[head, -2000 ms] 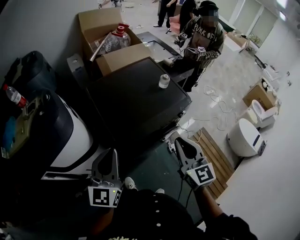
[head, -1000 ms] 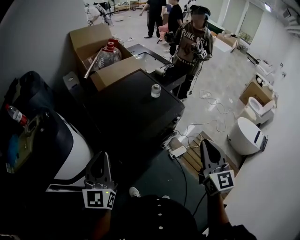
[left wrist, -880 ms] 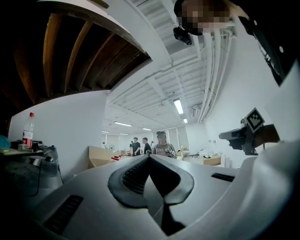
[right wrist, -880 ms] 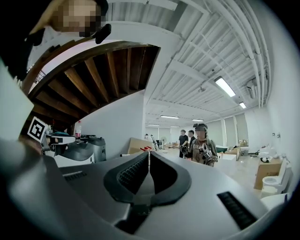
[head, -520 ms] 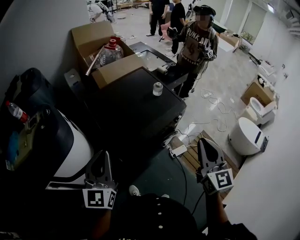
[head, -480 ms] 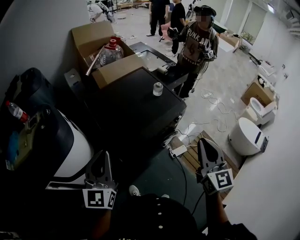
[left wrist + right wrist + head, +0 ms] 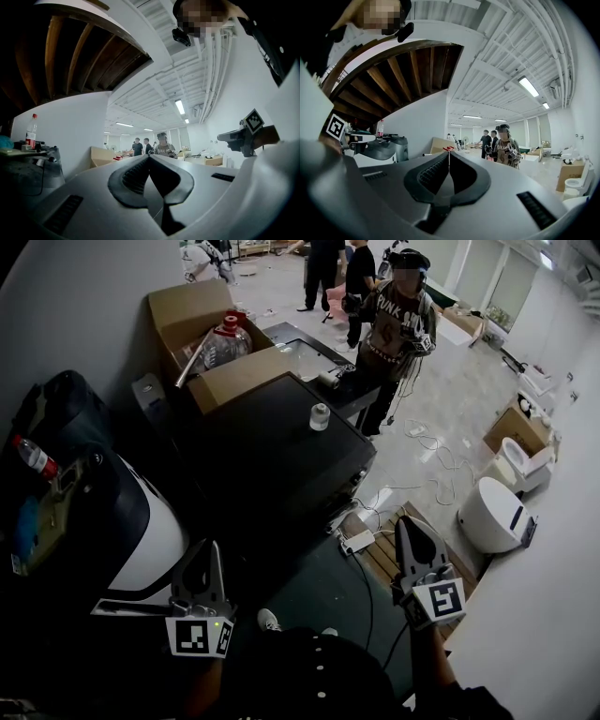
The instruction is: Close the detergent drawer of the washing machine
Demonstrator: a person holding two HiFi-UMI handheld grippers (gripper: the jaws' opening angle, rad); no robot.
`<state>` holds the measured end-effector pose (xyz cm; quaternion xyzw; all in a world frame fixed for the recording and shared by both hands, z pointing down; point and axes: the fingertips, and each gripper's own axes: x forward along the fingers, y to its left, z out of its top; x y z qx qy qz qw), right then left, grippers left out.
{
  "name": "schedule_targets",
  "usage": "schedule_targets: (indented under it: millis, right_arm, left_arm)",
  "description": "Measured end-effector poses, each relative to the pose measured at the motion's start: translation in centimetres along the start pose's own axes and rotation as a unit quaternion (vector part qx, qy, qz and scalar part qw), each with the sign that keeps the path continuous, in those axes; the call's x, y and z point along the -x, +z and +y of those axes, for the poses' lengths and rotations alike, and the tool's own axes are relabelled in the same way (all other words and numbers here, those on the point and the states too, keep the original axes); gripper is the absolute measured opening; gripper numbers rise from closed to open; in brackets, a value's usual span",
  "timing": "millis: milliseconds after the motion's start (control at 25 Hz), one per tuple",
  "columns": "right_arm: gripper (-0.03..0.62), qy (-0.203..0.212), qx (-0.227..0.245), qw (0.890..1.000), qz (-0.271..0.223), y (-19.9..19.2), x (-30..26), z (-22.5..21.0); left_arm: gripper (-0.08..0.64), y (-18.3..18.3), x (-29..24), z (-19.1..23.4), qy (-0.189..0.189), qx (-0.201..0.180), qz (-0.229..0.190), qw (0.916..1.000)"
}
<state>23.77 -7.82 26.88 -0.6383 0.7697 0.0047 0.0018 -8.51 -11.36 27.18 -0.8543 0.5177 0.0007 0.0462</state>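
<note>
In the head view the washing machine (image 7: 150,540), white with a dark rounded top, fills the left side. A thin white ledge (image 7: 131,607) shows at its lower front; I cannot tell if this is the detergent drawer. My left gripper (image 7: 212,554) hangs just right of that ledge, shut and holding nothing. My right gripper (image 7: 409,529) is well to the right over the floor, also shut and holding nothing. In the left gripper view the pads meet at the left gripper's tip (image 7: 149,157). The right gripper view shows the right gripper's tip (image 7: 449,153) closed on air.
A black cabinet (image 7: 272,465) with a small white jar (image 7: 320,416) stands ahead, and a cardboard box (image 7: 220,348) holding a water jug sits behind it. A person (image 7: 398,324) with grippers stands beyond. A power strip (image 7: 358,541), cables, a wooden pallet (image 7: 394,559) and a white toilet (image 7: 492,517) lie to the right.
Since the earliest frame my right gripper has swung to the right, away from the black cabinet, and has held still for the last second. The left gripper has stayed put.
</note>
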Motion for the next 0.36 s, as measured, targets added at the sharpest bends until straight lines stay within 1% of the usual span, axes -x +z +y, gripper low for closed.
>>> schedule_targets:
  millis: [360]
  right_arm:
    - [0.034, 0.003, 0.001, 1.000, 0.002, 0.04, -0.04, 0.35]
  left_arm:
    - [0.015, 0.04, 0.24, 0.09, 0.002, 0.000, 0.001, 1.0000]
